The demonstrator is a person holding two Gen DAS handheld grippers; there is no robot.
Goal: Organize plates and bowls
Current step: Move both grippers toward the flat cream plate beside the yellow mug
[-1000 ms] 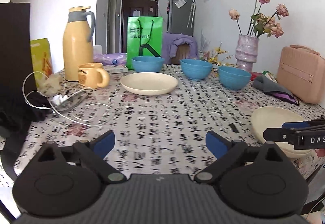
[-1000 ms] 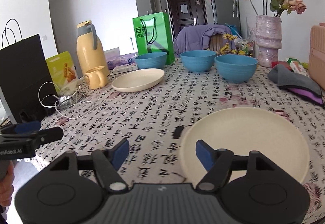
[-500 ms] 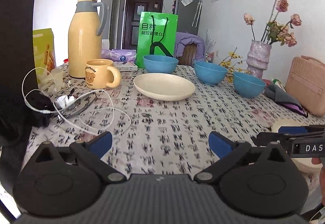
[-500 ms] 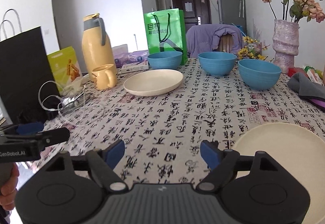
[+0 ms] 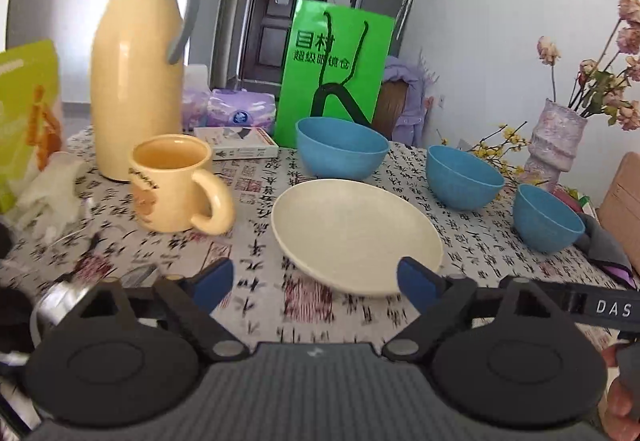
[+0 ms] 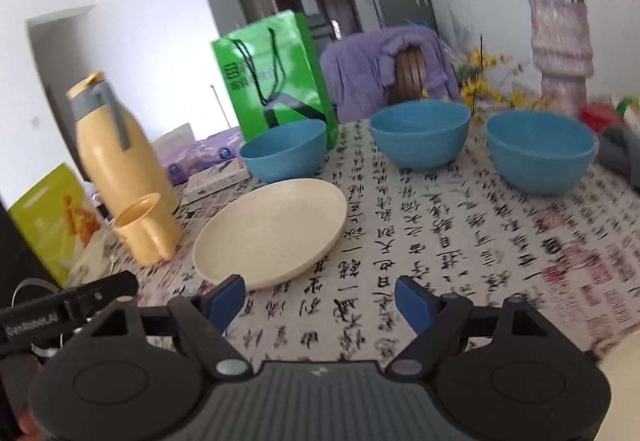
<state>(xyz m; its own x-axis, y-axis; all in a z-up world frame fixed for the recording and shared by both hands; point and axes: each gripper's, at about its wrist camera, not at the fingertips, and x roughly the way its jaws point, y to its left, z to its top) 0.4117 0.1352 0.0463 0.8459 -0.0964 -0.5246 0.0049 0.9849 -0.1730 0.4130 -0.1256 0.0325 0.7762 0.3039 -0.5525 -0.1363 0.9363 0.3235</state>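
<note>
A cream plate [image 5: 356, 237] [image 6: 272, 233] lies on the patterned tablecloth, with three blue bowls behind it [image 5: 342, 151] [image 5: 462, 177] [image 5: 546, 219]. My left gripper [image 5: 314, 281] hovers just before the plate's near rim. Its jaws are closing, and the rim sits by the right fingertip [image 5: 416, 281] without being pressed. My right gripper [image 6: 322, 297] is open over bare cloth just right of the plate, holding nothing. The bowls [image 6: 284, 155] [image 6: 420, 133] [image 6: 540, 151] stand beyond it. A second cream plate [image 6: 620, 381] shows at the lower right corner.
A yellow thermos [image 5: 136, 73] and a yellow mug [image 5: 172, 185] stand left of the plate. A green paper bag [image 5: 336, 73] is behind the bowls and a vase of dried flowers [image 5: 554, 141] at the far right. Grey cloth [image 5: 604, 245] and cables [image 5: 60, 297] lie nearby.
Both grippers have moved forward and left across the table to the far plate. The near plate has slid off to the right view's corner. The left jaws have narrowed a little.
</note>
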